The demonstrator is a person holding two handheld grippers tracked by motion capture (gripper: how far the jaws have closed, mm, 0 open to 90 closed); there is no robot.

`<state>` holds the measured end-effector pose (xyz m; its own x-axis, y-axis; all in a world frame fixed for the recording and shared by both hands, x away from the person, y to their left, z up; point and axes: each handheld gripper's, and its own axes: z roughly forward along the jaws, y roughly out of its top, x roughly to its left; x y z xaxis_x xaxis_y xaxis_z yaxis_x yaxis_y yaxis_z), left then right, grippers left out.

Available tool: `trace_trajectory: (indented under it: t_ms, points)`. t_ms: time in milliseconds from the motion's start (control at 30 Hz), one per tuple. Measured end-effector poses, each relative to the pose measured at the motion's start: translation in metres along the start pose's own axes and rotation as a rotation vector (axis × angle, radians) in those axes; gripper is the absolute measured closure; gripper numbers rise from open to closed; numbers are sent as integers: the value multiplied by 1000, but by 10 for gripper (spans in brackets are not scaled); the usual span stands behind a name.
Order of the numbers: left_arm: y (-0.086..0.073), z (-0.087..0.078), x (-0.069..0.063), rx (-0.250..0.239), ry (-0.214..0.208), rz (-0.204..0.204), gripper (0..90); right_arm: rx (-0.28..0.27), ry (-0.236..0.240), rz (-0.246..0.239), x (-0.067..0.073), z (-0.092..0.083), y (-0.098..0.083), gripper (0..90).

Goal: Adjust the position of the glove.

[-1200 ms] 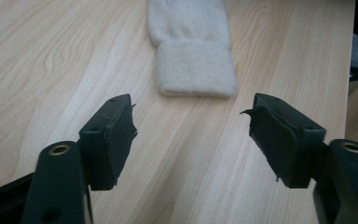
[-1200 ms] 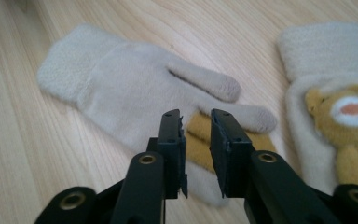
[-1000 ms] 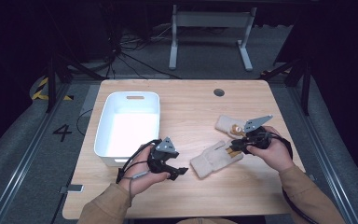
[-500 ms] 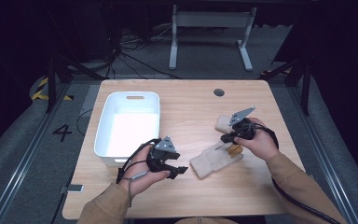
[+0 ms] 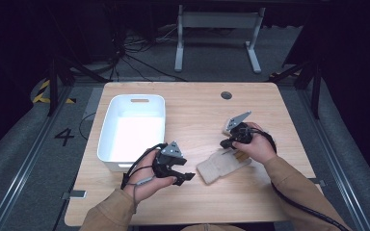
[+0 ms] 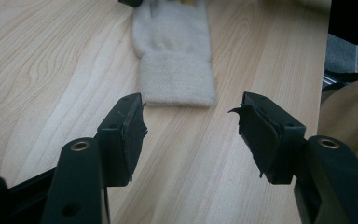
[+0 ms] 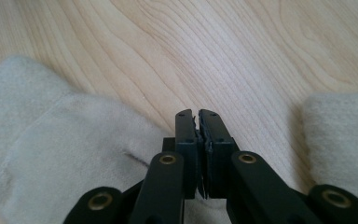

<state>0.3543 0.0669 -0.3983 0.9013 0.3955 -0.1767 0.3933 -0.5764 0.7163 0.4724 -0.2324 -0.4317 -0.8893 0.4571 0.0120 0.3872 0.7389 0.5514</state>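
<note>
A cream knit glove (image 5: 220, 165) lies flat on the wooden table (image 5: 197, 108), its cuff towards my left gripper (image 5: 185, 176). In the left gripper view that cuff (image 6: 177, 81) lies just ahead of the left gripper (image 6: 189, 114), whose jaws stand wide apart with nothing between them. My right gripper (image 5: 225, 142) is low over the table just beyond the glove's finger end. In the right gripper view the right gripper (image 7: 199, 122) is shut, tips over bare wood at the edge of cream fabric (image 7: 56, 154); I see nothing clamped. More cream fabric (image 7: 340, 135) lies to the right.
A white plastic bin (image 5: 132, 130) stands on the table's left half, just beyond my left hand. A small round dark cap (image 5: 226, 95) sits near the far edge. Bare wood stretches along the far side and the near right corner.
My right gripper has moved left and slightly away from me, and now covers the second glove that lay by it. The left gripper and the near glove have stayed put.
</note>
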Motion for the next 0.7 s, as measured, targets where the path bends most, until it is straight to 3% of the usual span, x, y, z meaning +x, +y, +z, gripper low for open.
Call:
trace_trajectory:
  t_ms: [333, 700]
  points:
    - [1, 1, 0, 2, 2, -1, 410, 30, 2, 19, 4, -4, -10, 900]
    - [1, 2, 1, 8, -3, -3, 408, 69, 10, 32, 17, -14, -25, 900]
